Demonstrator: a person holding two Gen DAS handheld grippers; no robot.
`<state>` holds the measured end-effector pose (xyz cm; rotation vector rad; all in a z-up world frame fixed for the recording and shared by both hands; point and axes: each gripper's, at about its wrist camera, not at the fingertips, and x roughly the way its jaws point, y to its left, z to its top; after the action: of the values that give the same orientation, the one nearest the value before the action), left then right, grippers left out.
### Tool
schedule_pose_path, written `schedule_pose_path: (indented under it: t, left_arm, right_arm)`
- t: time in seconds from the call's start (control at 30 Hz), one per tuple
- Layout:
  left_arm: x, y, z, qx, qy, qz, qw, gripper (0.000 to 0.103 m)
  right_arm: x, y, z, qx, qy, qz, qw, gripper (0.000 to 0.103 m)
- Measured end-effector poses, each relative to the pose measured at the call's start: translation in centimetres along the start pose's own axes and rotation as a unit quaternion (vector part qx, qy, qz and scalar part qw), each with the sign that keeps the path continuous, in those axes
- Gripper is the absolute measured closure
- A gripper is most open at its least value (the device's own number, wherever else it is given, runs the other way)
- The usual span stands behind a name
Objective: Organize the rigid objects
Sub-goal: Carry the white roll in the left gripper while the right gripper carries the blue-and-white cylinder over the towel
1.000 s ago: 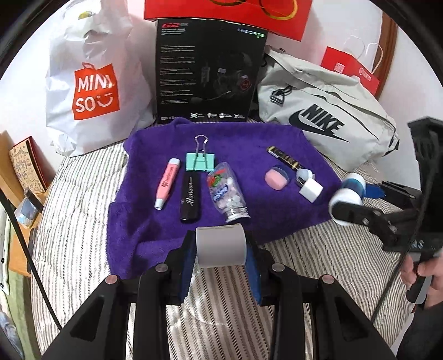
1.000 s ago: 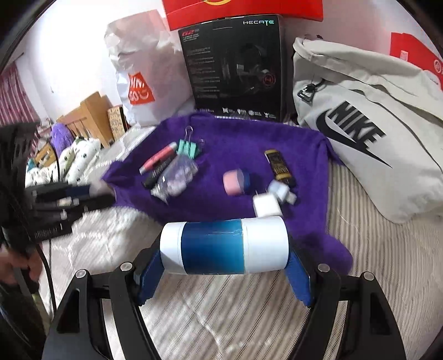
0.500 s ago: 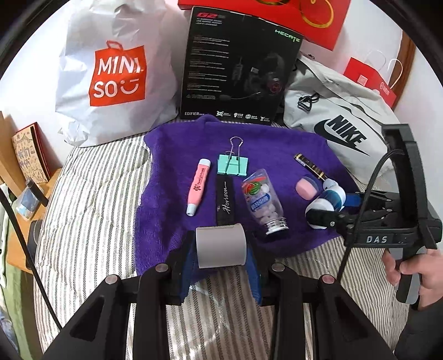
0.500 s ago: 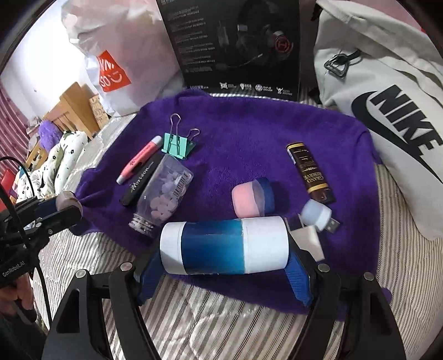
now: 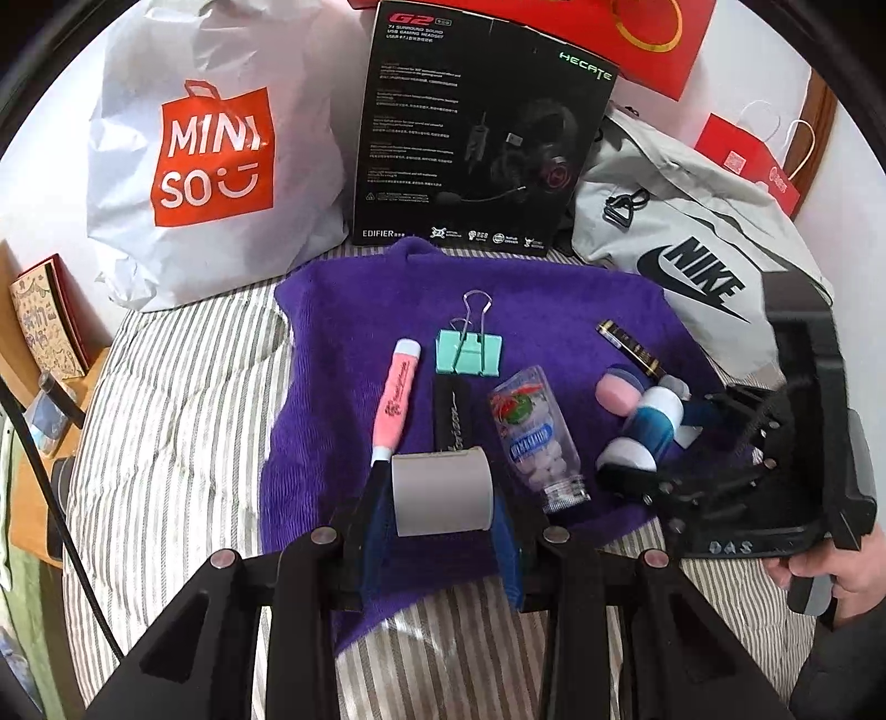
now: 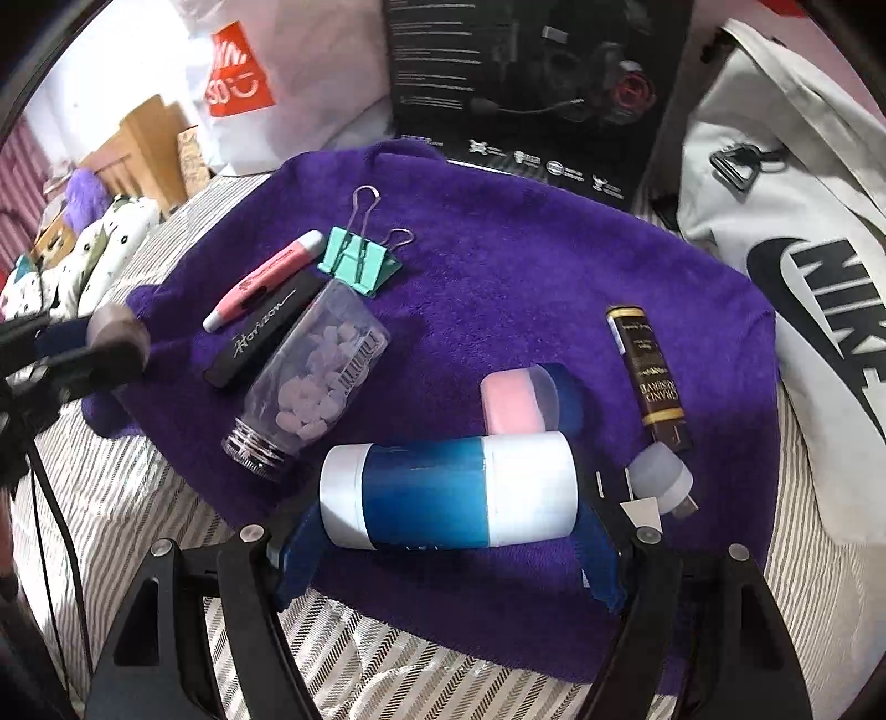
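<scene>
Right gripper (image 6: 448,498) clamped on blue-white cylinder (image 6: 448,490), low over near edge of purple towel (image 6: 498,266). Beyond: pink-blue capsule (image 6: 526,401), clear bottle (image 6: 310,382) of white tablets (lying down), black pen (image 6: 266,338), pink pen (image 6: 263,279), mint binder clip (image 6: 360,260), dark tube (image 6: 648,376). Left gripper (image 6: 119,338) at far left, on grey cylinder (image 6: 113,324)

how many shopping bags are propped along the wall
3: the white Miniso bag at left, a red bag behind the headset box, a small red bag at right. Others may be hidden.
</scene>
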<state>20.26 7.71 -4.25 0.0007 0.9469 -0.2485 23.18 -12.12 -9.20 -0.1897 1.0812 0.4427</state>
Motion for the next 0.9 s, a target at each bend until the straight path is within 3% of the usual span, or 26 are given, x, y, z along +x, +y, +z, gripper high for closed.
schedule_pose_path:
  t: [0.3, 0.9]
  left_arm:
    - [1.2, -0.9, 1.8, 0.016, 0.004, 0.0, 0.9999, 0.071]
    - [3.8, -6.0, 5.4, 0.055, 0.015, -0.029, 0.9979, 0.071]
  right_arm:
    - [-0.7, -1.3, 0.1, 0.009, 0.012, 0.025, 1.0, 0.024]
    - [-3.2, -2.9, -1.8, 0.001, 0.0, 0.036, 0.999, 0.024]
